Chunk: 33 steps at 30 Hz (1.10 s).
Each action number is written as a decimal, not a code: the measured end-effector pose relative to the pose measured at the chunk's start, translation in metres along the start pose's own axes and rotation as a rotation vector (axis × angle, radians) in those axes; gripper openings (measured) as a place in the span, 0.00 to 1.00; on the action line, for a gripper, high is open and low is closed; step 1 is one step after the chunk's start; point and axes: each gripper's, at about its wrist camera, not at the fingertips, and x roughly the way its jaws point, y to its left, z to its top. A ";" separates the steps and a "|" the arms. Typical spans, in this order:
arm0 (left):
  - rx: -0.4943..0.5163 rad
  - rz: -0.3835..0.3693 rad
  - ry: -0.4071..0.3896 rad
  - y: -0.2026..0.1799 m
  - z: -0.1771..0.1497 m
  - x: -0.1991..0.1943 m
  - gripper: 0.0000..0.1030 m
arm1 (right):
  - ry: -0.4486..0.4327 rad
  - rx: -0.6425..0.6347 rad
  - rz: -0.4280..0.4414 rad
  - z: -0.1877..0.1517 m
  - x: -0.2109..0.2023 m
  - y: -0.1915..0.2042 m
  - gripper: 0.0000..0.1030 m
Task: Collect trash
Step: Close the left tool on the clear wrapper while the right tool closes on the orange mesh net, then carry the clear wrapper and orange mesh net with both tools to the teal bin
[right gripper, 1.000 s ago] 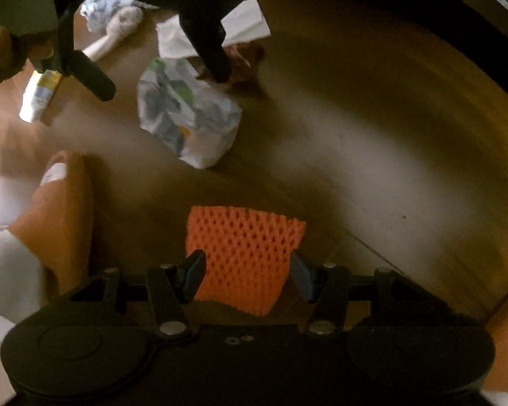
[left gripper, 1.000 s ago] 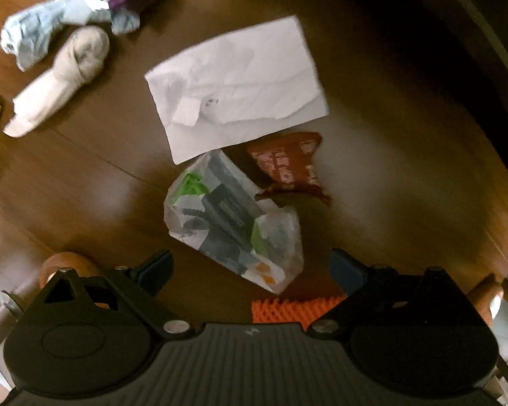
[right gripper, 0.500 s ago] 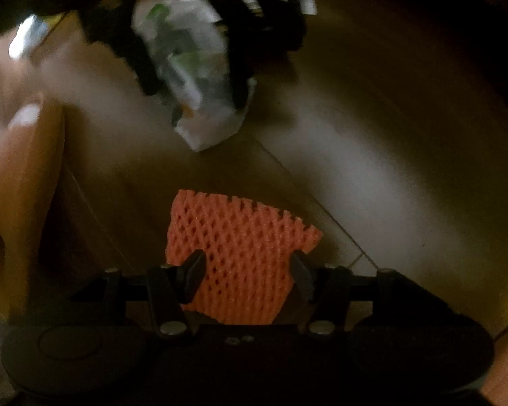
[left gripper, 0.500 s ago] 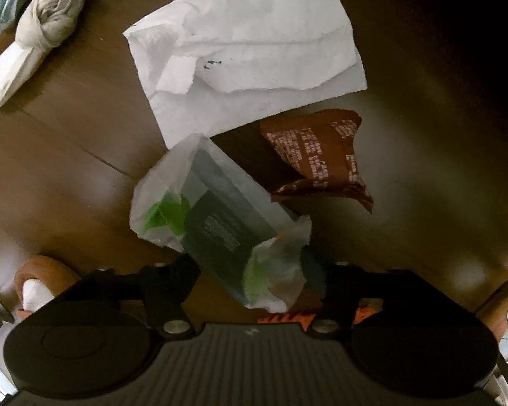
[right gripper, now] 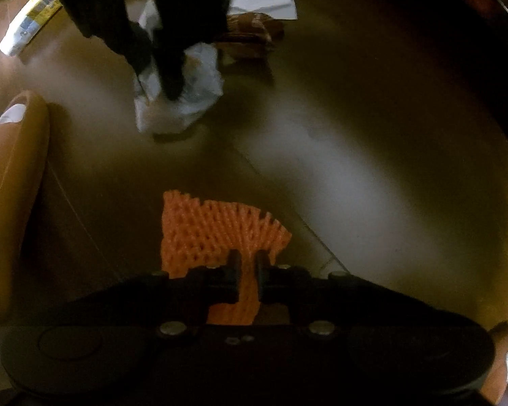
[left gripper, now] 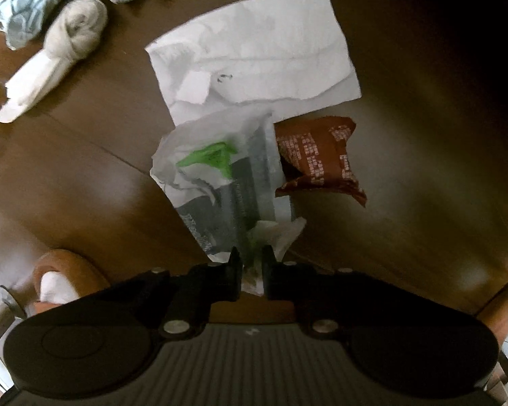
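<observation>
The left gripper (left gripper: 252, 265) is pinching the near corner of the white plastic wrapper (left gripper: 220, 176), which is lying on the brown wooden floor (left gripper: 84, 182). A brown snack wrapper (left gripper: 318, 159) is touching the white wrapper's right side, and a white paper sheet (left gripper: 254, 54) is lying just behind it. The right gripper (right gripper: 247, 277) is closing its jaws on the orange foam net (right gripper: 213, 233), nearer than the white wrapper.
</observation>
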 end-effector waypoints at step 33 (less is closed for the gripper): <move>0.365 -0.330 -0.637 -0.037 -0.224 -0.345 0.10 | -0.740 0.398 -0.250 -0.089 -0.420 -0.039 0.08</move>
